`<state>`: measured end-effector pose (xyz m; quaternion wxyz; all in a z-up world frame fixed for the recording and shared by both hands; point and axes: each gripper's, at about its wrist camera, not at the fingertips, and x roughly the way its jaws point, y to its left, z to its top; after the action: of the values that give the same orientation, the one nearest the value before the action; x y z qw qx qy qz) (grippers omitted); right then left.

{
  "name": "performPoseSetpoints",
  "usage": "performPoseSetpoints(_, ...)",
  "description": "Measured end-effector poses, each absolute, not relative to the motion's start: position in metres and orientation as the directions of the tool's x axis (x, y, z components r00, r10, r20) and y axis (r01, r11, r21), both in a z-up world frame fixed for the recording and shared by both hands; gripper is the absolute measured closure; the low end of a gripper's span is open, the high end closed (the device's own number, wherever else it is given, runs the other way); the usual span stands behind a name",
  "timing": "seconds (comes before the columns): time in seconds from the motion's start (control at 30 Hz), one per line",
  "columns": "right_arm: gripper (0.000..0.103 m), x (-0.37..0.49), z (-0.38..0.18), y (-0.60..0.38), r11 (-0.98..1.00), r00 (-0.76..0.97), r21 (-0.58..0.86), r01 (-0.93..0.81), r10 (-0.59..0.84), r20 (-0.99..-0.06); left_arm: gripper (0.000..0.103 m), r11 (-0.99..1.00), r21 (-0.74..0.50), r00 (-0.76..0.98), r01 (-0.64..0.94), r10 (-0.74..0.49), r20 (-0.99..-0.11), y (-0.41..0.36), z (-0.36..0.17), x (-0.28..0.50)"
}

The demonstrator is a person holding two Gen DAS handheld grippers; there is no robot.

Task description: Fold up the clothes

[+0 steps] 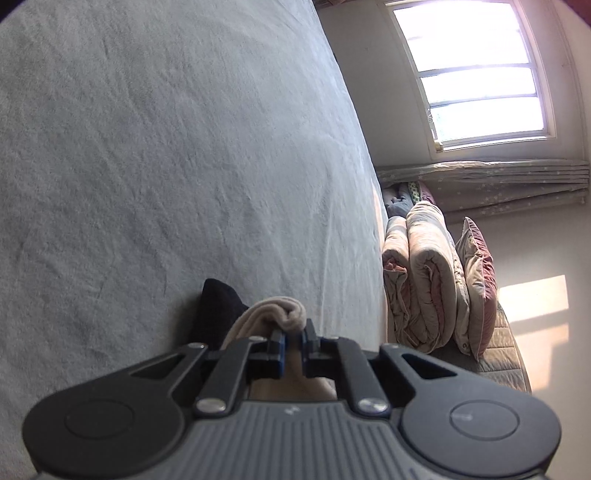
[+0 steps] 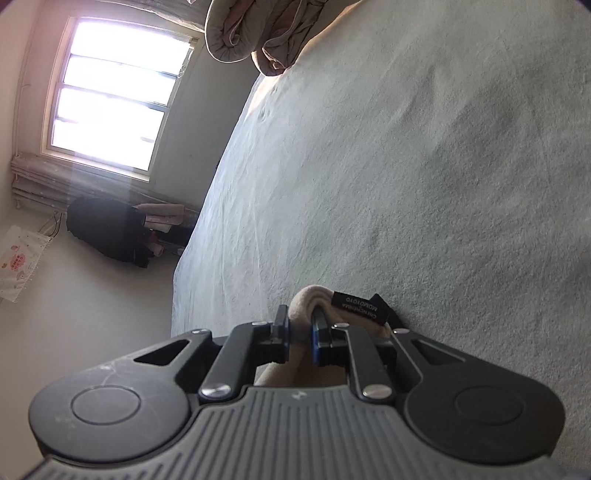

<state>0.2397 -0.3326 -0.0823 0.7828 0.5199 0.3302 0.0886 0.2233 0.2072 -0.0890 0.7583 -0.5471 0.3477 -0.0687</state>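
A beige garment (image 1: 273, 314) with dark trim is bunched between the fingers of my left gripper (image 1: 292, 341), which is shut on it just above the grey bed sheet (image 1: 166, 155). A black part of the garment (image 1: 218, 306) shows behind the beige fold. My right gripper (image 2: 300, 332) is shut on another bunched part of the same beige garment (image 2: 308, 301), next to its black label (image 2: 356, 304). Most of the garment is hidden under the grippers.
The grey sheet (image 2: 424, 166) covers a wide bed. Rolled quilts and a pillow (image 1: 432, 280) lie at the bed's far end; they also show in the right wrist view (image 2: 255, 33). A window (image 1: 476, 70), curtain and a dark pile on the floor (image 2: 107, 229) stand beyond.
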Motion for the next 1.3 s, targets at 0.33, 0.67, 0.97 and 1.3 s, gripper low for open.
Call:
performPoseSetpoints(0.33,0.085,0.243,-0.089,-0.335,0.484,0.749,0.861,0.157,0.510,-0.423,0.074,0.502,-0.834,0.761,-0.229,-0.441,-0.475,0.212,-0.088,0.234)
performPoseSetpoints(0.67,0.055,0.233,-0.070,-0.334,0.643,0.786,0.761,0.086,0.426,-0.448,0.061,0.724,-0.676,0.780,-0.135,-0.343,-0.524,0.207,-0.071,0.239)
performPoseSetpoints(0.97,0.055,0.234,-0.085,-0.301,0.819,0.770,0.573,-0.021,0.378,-0.514,0.068,0.863,-0.504,0.784,-0.014,-0.304,-0.542,0.186,-0.075,0.240)
performPoseSetpoints(1.3,0.091,0.225,-0.079,-0.272,0.942,0.877,0.323,-0.096,0.233,-0.420,0.094,0.910,-0.416,0.867,0.009,-0.214,-0.450,0.175,-0.059,0.229)
